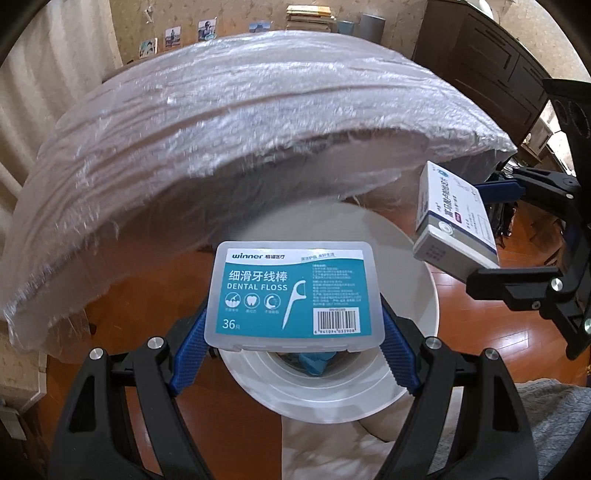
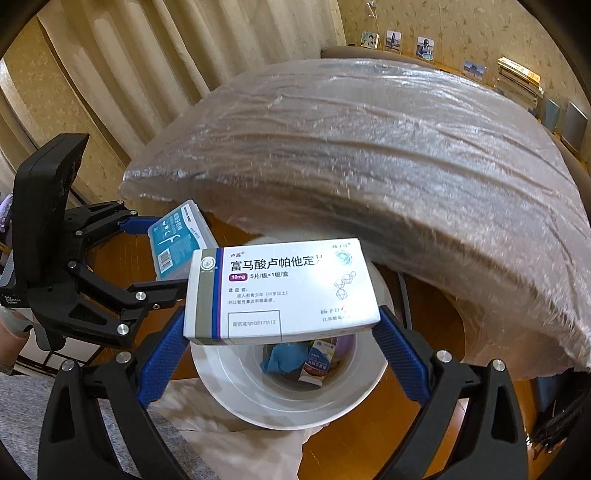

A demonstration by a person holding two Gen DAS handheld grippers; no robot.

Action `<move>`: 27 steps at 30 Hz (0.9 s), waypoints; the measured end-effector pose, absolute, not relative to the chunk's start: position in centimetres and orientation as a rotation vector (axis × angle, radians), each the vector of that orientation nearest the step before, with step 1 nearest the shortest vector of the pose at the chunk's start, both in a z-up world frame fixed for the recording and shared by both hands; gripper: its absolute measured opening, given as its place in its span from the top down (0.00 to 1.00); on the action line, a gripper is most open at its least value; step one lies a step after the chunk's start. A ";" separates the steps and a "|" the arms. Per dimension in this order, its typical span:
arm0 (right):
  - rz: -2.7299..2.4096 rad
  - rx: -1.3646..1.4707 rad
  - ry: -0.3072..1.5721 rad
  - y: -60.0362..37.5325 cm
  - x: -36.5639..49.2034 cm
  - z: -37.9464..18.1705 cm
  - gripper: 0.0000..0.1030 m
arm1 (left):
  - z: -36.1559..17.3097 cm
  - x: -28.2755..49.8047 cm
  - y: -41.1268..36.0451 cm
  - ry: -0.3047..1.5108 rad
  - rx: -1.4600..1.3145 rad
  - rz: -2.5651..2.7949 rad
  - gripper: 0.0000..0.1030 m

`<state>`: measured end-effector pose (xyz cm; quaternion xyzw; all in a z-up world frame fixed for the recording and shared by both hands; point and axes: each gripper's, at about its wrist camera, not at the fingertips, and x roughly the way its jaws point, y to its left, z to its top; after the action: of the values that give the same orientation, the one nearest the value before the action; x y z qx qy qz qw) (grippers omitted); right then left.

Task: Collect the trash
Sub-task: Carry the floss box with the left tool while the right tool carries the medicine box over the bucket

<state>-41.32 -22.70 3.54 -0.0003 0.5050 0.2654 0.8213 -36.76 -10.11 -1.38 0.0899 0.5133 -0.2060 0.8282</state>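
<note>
My left gripper (image 1: 295, 317) is shut on a clear dental floss box (image 1: 295, 291) with a teal label and holds it over the open white trash bin (image 1: 413, 295) on the floor. My right gripper (image 2: 282, 325) is shut on a white medicine box (image 2: 280, 291) and holds it over the same bin (image 2: 229, 376). Each gripper shows in the other's view: the medicine box (image 1: 456, 221) at right, the floss box (image 2: 177, 240) at left. In the bin lie a blue crumpled item (image 2: 282, 356) and a small carton (image 2: 317, 362).
A table wrapped in clear plastic film (image 1: 221, 140) stands just behind the bin. The floor (image 1: 517, 350) is orange-brown wood. A white cloth (image 2: 229, 435) and grey fabric (image 1: 546, 424) lie near the bin. Books (image 1: 310, 18) and photos stand along the far wall.
</note>
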 end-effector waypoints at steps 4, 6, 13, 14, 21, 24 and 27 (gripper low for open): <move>0.554 -0.011 1.090 -22.3 -41.6 2.4 0.08 | -2.5 -36.7 -10.4 1.109 0.210 -0.422 0.20; 0.544 -0.018 1.096 -22.2 -41.6 2.0 0.08 | -3.2 -36.7 -10.5 1.116 0.214 -0.418 0.20; 0.517 -0.058 1.114 -21.6 -41.6 0.0 0.08 | -5.1 -36.4 -10.8 1.142 0.236 -0.407 0.20; 0.516 -0.058 1.116 -21.5 -41.6 -0.2 0.08 | -5.3 -36.2 -10.9 1.145 0.238 -0.408 0.20; 0.499 -0.038 1.134 -21.3 -40.9 -1.9 0.08 | -7.1 -35.7 -11.7 1.161 0.278 -0.422 0.20; 0.490 -0.022 1.149 -21.3 -40.5 -2.8 0.08 | -7.7 -35.4 -12.1 1.170 0.294 -0.424 0.20; 0.479 -0.007 1.171 -21.3 -40.1 -4.0 0.08 | -8.3 -35.6 -12.6 1.176 0.310 -0.425 0.20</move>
<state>-40.08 -21.31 -4.00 -0.0032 0.5470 0.2239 0.8066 -35.58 -12.65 -8.26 0.1446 0.5481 -0.1983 0.7996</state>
